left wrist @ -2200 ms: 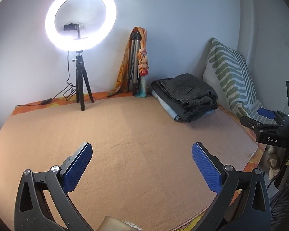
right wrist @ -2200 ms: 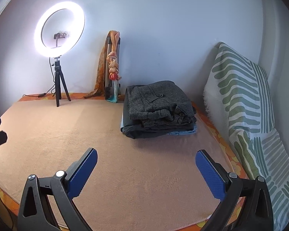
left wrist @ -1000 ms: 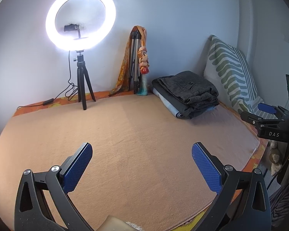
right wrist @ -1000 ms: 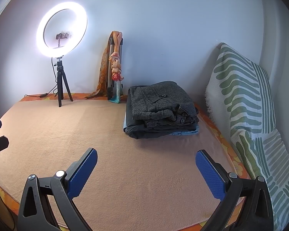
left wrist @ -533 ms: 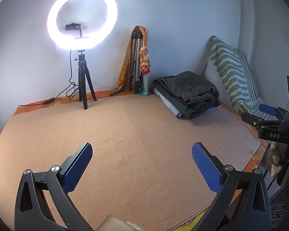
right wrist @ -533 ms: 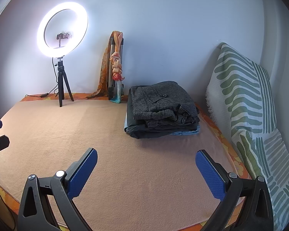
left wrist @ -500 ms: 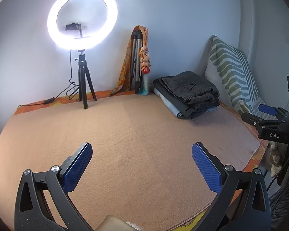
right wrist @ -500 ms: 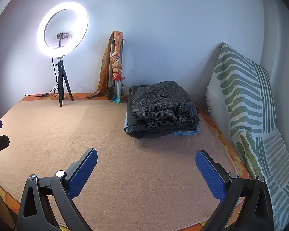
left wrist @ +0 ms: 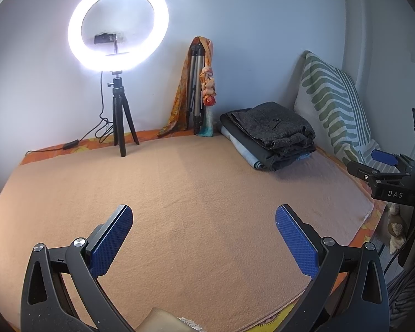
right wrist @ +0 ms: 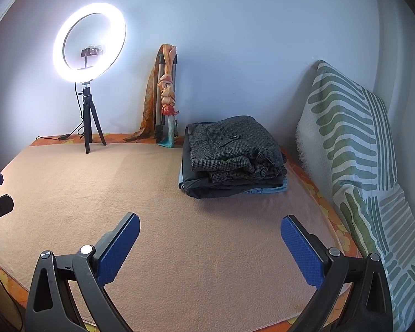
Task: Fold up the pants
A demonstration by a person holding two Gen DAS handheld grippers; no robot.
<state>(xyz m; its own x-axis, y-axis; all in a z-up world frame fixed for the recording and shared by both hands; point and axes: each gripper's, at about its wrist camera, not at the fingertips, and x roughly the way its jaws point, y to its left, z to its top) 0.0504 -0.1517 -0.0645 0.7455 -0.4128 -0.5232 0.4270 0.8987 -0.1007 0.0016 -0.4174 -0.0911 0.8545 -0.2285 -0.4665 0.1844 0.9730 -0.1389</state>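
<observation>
A stack of folded pants (right wrist: pixel 232 153), dark grey tweed on top of black and light blue ones, lies at the back right of the peach blanket (right wrist: pixel 124 193). It also shows in the left wrist view (left wrist: pixel 274 135). My left gripper (left wrist: pixel 203 217) is open and empty above the blanket's front part. My right gripper (right wrist: pixel 210 224) is open and empty, in front of the stack and apart from it. The right gripper's body shows at the right edge of the left wrist view (left wrist: pixel 384 177).
A lit ring light on a small tripod (left wrist: pixel 119 49) stands at the back left, its cable trailing left. A folded tripod with an orange scarf (left wrist: pixel 199 88) leans on the wall. A green-striped pillow (right wrist: pixel 354 144) stands at the right wall. The bed's front edge is near.
Both views have drifted slightly, so the scene sits a little further right in each. Both grippers stay open and empty. The pants stack has not moved.
</observation>
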